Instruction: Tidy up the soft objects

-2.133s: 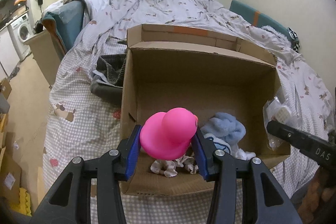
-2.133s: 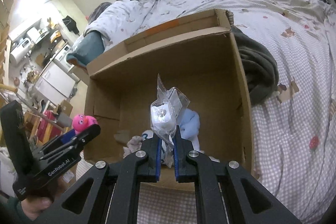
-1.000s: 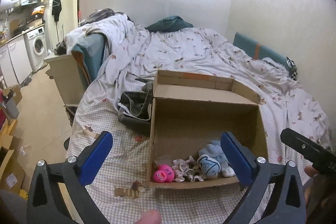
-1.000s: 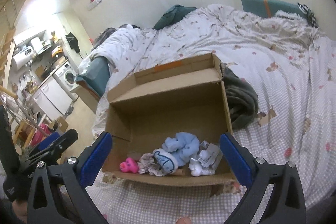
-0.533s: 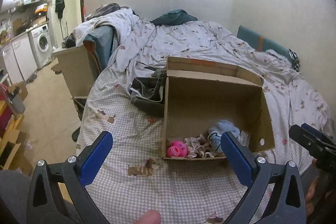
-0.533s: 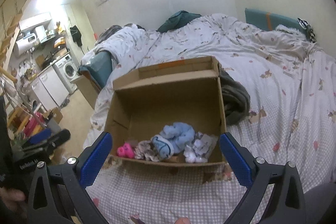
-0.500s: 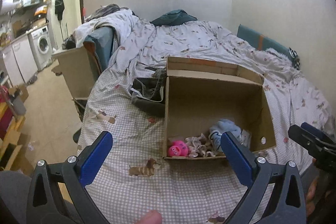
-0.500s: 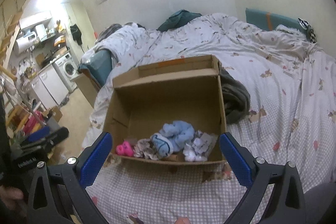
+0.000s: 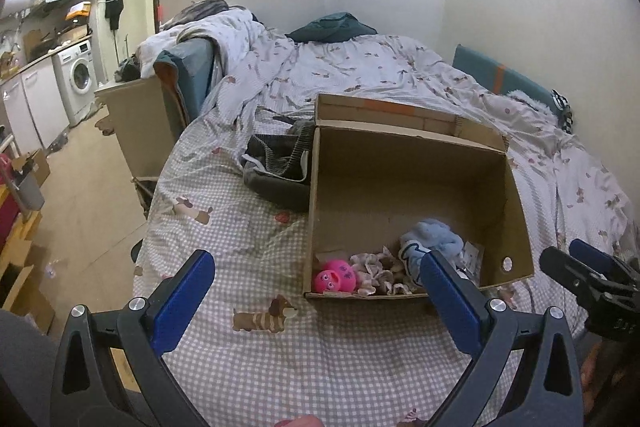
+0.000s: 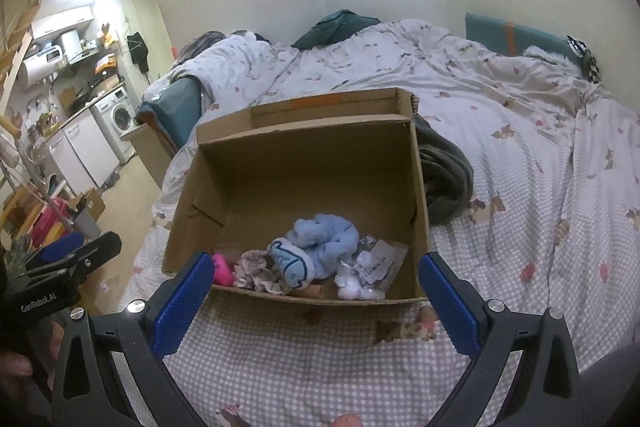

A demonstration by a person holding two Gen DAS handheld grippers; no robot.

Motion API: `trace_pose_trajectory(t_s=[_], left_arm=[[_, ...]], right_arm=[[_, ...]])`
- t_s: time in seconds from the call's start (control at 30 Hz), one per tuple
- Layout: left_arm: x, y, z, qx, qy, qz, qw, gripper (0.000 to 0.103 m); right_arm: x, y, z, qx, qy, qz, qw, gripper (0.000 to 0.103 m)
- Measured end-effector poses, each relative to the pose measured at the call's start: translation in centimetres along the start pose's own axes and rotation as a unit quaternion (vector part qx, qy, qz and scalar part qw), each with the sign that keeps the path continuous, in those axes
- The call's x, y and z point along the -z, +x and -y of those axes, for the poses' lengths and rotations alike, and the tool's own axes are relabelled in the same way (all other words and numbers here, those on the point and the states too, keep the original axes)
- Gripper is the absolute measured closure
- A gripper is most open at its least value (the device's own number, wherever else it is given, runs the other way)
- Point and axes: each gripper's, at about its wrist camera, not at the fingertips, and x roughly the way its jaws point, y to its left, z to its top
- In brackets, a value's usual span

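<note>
Pink rubber duck (image 9: pixel 335 275) and the plastic-wrapped packet (image 10: pixel 374 267) now lie inside the cardboard box (image 9: pixel 404 163), beside the blue plush (image 10: pixel 320 243); we have let both go, and our left gripper (image 9: pixel 316 291) and right gripper (image 10: pixel 316 287) gape empty, drawn back from the box, so this round looks finished

A matt brown corrugated cardboard box (image 10: pixel 304 163) rests on a soft checked cotton bedsheet (image 9: pixel 256 227). Inside lie a glossy pink toy (image 9: pixel 335 275) of smooth rubber or plastic, a fluffy pale blue cloth (image 10: pixel 324 239), a frilly fabric piece (image 9: pixel 374 269), and a crinkled clear plastic bag (image 10: pixel 376 263). Both grippers have matt black plastic frames, blue pads (image 10: pixel 182 301), possibly rubber, and shiny metal screws (image 9: pixel 137 304).
</note>
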Motion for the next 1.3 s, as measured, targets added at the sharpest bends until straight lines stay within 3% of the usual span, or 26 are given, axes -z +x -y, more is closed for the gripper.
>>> trace_pose_trajectory(t_s=[1.3], left_arm=[[0.15, 0.08, 0.43, 0.015, 0.0, -0.006, 0.9999, 0.0]], right_arm=[[-0.06, 0.26, 0.49, 0.008, 0.004, -0.009, 1.0, 0.0]])
